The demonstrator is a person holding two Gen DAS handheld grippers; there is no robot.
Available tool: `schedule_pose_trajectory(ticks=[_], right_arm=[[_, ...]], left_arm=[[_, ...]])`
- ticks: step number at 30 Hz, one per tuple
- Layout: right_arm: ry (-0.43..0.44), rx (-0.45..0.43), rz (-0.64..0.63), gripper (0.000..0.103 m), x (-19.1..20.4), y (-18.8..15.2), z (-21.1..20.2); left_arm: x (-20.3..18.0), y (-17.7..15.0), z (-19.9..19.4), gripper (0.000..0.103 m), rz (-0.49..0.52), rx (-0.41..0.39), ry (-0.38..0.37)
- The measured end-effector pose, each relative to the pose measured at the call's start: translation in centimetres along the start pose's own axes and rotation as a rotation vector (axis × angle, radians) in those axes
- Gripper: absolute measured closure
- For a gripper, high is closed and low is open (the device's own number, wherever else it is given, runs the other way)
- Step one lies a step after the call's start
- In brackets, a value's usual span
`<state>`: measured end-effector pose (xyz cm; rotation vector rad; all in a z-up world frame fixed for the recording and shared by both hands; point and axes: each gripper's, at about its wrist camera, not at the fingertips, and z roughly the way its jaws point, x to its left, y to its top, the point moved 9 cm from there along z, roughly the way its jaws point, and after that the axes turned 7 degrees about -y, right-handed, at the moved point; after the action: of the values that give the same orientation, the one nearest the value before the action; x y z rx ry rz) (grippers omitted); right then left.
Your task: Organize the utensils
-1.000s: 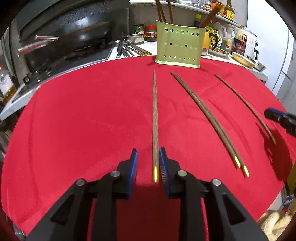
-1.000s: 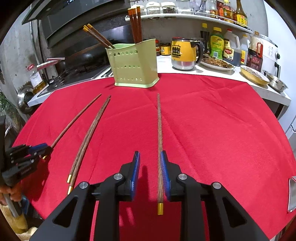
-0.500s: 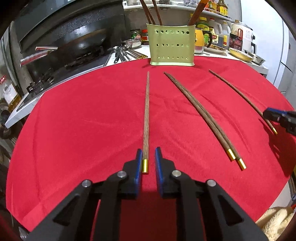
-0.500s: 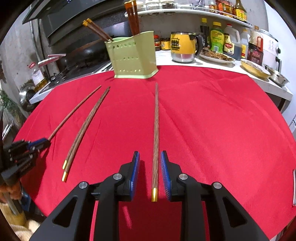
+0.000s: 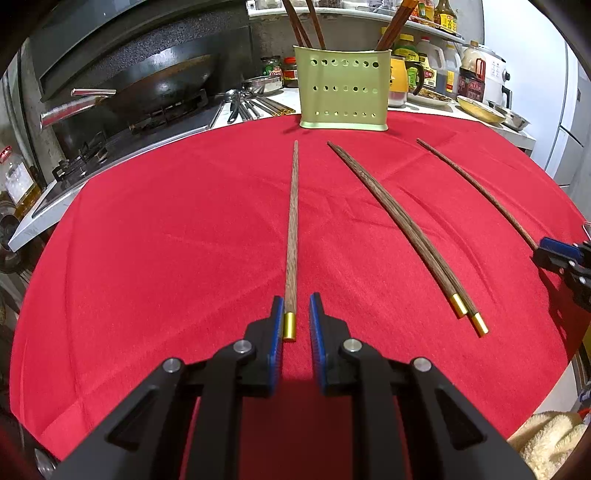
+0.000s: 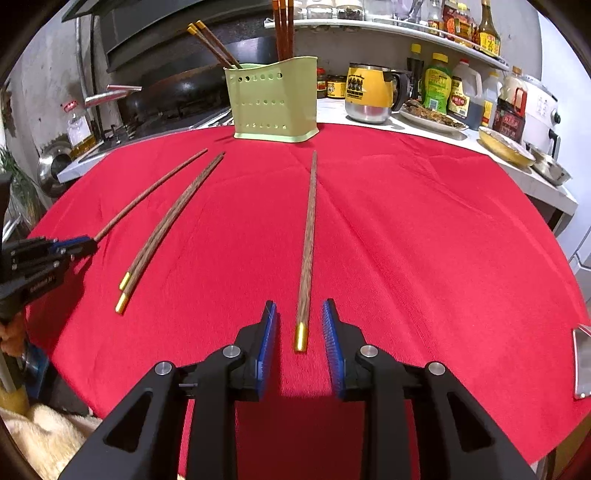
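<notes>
Left gripper (image 5: pixel 296 301): jaws narrow, have just been closing, not clamped. The gold-capped near end of the left chopstick (image 5: pixel 291 240) sits between the pads, against the left-hand pad, with a sliver of gap to the right-hand pad. The stick lies flat on the red cloth (image 5: pixel 166 240), its tip pointing far toward the green holder (image 5: pixel 343 92). Right gripper (image 6: pixel 299 306): jaws open, wider than the left's, astride the gold cap of the right chopstick (image 6: pixel 308 240), clear gaps on both sides, neither pad touching. This stick also lies flat, tip toward the holder. Between the two single sticks lies a pair of chopsticks (image 5: pixel 399 221), side by side and touching, gold caps near, tips far. The holder stands upright at the far edge of the cloth with several chopsticks (image 5: pixel 306 22) already standing in it. Beyond the cloth: wok (image 5: pixel 166 85) on the stove, far left; yellow mug (image 6: pixel 369 92) just right of the holder.
</notes>
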<state>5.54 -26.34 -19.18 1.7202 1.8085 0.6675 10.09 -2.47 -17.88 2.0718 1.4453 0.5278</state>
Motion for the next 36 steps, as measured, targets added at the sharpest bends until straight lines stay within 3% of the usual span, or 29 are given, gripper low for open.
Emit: schedule_pose_trajectory(ticks=[7, 10, 18, 21, 24, 30, 36], right_arm=[[-0.021, -0.028, 0.038, 0.073, -0.2, 0.0, 0.1], [-0.039, -0.047, 0.046, 0.082, -0.3, 0.3, 0.3], [-0.075, -0.076, 0.023, 0.084, -0.1, -0.5, -0.4], [-0.056, -0.077, 0.032, 0.096, 0.1, -0.6, -0.6], [-0.032, -0.069, 0.066, 0.096, -0.2, -0.4, -0.7], [-0.019, -0.136, 0.094, 0.096, -1.1, 2.0, -3.2], [0.012, -0.267, 0.106, 0.096, -1.4, 6.7, -7.6]], left_arm=[[-0.2, 0.0, 0.0, 0.089, 0.0, -0.005, 0.001], [-0.3, 0.1, 0.1, 0.089, 0.004, -0.014, 0.003], [-0.9, 0.3, 0.2, 0.096, 0.056, -0.025, 0.038], [-0.9, 0.2, 0.1, 0.096, 0.055, -0.022, 0.032], [-0.6, 0.4, -0.2, 0.096, 0.033, -0.029, 0.008], [0.6, 2.8, -4.2, 0.096, -0.007, -0.154, -0.015], [2.1, 7.4, -10.7, 0.096, -0.02, -0.358, -0.001]])
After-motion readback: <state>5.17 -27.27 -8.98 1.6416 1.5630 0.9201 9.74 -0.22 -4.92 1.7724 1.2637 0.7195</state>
